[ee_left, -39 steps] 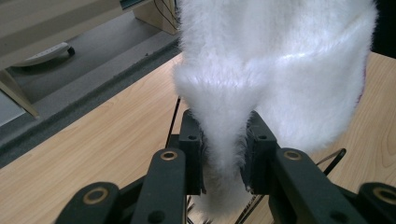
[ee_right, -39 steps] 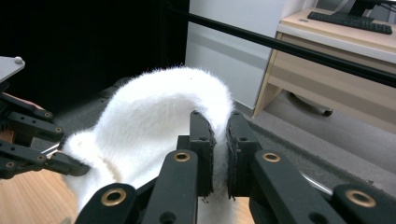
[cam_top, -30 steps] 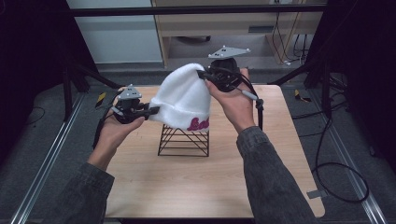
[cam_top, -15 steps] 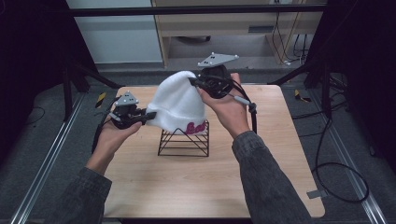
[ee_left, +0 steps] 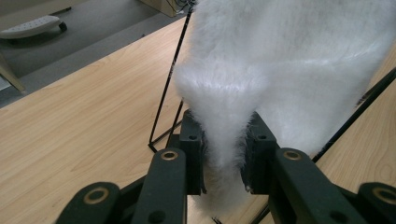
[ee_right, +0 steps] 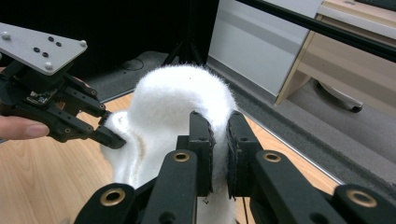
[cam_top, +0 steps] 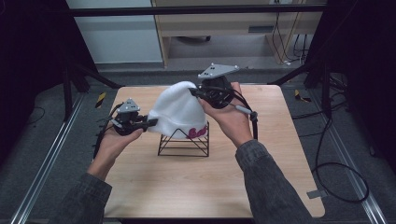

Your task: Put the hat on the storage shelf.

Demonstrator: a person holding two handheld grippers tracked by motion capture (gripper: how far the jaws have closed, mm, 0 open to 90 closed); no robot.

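Grey denim sleeves (cam_top: 266,182) are covering both forearms; black grippers (cam_top: 150,123) are wearing grey three-cornered plates (cam_top: 217,71) and black cables (cam_top: 252,122).

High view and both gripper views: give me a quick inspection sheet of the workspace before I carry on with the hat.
Surface: wooden table, bare apart from the job's things.
Job's things: white fuzzy hat with pink lettering, draped over a black wire stand.
Clutter: nothing seen.
Grippers: left gripper shut on the hat's left edge; right gripper shut on its top right.
Cables: gripper cable trails by the right hand; floor cable loops on the right.
Surroundings: grey floor, black frame bars, cabinet behind.
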